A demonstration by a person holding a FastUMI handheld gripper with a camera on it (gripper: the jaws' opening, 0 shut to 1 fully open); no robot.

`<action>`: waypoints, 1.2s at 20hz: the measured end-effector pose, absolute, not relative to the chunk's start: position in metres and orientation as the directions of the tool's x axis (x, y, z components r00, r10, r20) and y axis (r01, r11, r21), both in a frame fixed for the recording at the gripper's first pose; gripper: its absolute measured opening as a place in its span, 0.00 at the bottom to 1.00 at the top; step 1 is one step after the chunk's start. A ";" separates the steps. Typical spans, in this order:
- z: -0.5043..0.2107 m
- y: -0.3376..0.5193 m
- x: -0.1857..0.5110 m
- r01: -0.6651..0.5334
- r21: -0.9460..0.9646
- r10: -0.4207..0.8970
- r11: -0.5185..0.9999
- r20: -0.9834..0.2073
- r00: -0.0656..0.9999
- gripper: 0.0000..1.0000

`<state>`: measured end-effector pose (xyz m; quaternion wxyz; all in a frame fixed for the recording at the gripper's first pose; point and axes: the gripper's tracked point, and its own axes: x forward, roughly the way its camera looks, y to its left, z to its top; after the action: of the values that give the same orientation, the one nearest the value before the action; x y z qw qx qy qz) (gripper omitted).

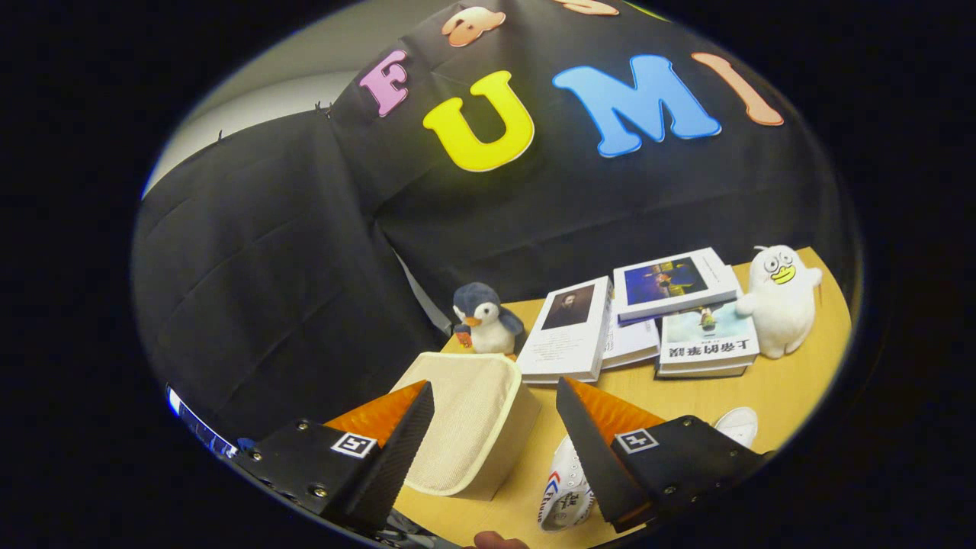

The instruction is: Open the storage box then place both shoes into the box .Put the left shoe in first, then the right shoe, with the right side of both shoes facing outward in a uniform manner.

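Gripper is spread wide, fingers well apart and pressing on nothing, held above the wooden table. Storage box, cream fabric with its lid closed, sits on the table between the fingers, nearer the left one; that fingertip overlaps the box's near left edge in view, can't tell if it touches. Two white shoes: one lies just ahead of and partly under the right finger, printed markings on it, the other pokes out beyond the right finger's mount, mostly hidden. Further back on the table: penguin plush just behind the box, a loose pile of books to its right, and a white duck plush standing beside the books at the far right. Black cloth wall behind it all
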<state>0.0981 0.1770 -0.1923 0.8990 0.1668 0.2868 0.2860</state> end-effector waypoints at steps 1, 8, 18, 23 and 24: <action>-0.201 0.183 0.097 -0.420 0.482 0.626 0.769 -0.433 0.649 0.98; -0.269 0.222 0.094 -0.330 0.630 0.694 0.703 -0.506 0.513 0.98; -0.319 0.263 0.089 -0.208 0.817 0.821 0.538 -0.453 0.347 0.98; -0.303 0.268 0.087 -0.164 0.866 0.858 0.473 -0.410 0.310 0.88; -0.299 0.270 0.088 -0.150 0.876 0.864 0.458 -0.399 0.308 0.76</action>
<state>0.0878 0.2703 -0.2991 0.7134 0.3805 0.4690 0.3553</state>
